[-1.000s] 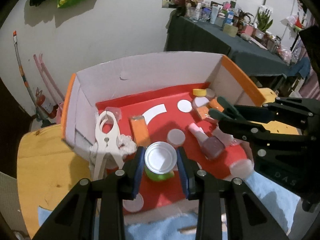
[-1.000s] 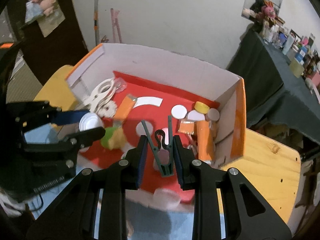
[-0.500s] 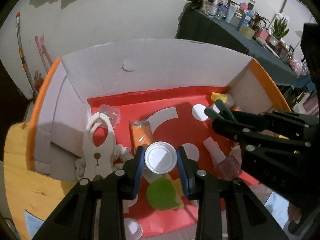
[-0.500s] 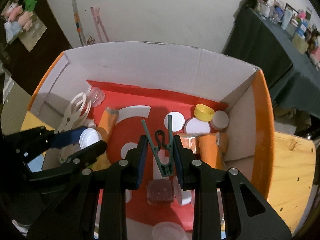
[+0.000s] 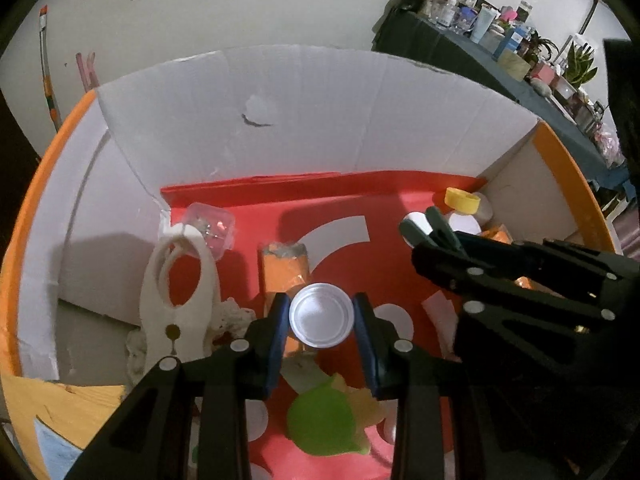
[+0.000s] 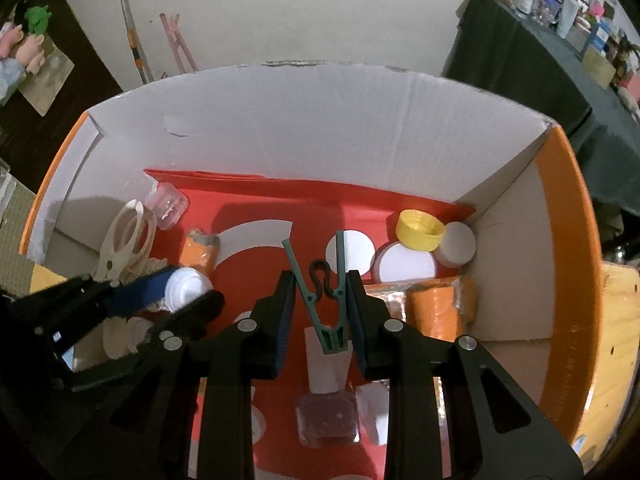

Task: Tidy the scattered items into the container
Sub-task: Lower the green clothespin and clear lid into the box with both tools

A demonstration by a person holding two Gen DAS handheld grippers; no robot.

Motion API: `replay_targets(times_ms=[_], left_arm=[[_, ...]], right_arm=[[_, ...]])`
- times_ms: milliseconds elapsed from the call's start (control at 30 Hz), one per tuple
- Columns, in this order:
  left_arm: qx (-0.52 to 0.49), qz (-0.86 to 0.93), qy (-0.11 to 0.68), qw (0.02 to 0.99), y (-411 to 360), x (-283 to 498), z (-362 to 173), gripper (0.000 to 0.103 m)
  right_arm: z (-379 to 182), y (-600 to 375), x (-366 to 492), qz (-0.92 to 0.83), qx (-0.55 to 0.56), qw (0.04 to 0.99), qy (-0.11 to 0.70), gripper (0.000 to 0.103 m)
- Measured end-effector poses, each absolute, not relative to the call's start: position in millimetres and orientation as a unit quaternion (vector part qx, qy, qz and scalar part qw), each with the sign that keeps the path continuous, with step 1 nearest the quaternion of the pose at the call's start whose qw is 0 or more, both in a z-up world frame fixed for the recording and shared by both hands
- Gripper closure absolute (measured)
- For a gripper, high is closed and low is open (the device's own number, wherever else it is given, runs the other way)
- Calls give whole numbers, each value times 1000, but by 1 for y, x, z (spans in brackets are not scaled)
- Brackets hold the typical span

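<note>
While both grippers hang over the cardboard box (image 6: pixel 320 128), the left gripper (image 5: pixel 322 322) has its jaws pinching a white lid (image 5: pixel 322 315). The right gripper (image 6: pixel 320 312) has its jaws pinching a green clothes peg (image 6: pixel 324 300), above the box's red floor.

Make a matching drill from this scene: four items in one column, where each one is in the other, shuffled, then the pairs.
1. white lid
2. green clothespin
3. yellow cap
4. nail polish bottle

A. box floor, far right corner
B. in the left gripper
C. box floor, below the right gripper
D. in the right gripper

Pairs: 1-B, 2-D, 3-A, 4-C
</note>
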State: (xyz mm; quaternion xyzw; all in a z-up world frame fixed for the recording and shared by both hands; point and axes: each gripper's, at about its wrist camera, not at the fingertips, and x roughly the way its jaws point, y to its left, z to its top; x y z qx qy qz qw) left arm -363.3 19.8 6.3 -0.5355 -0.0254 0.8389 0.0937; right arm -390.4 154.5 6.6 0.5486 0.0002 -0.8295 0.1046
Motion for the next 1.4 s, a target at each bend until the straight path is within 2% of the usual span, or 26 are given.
replay_targets(times_ms=[567,1400], left_arm=[[-534,842,-17,72,27,-369,5,69],[-521,852,23,51,42,-366,-5,69]], right_arm=[[-10,158,-407,-824,561,78,-17,79],[-17,146,-401,-828,557,62,7,79]])
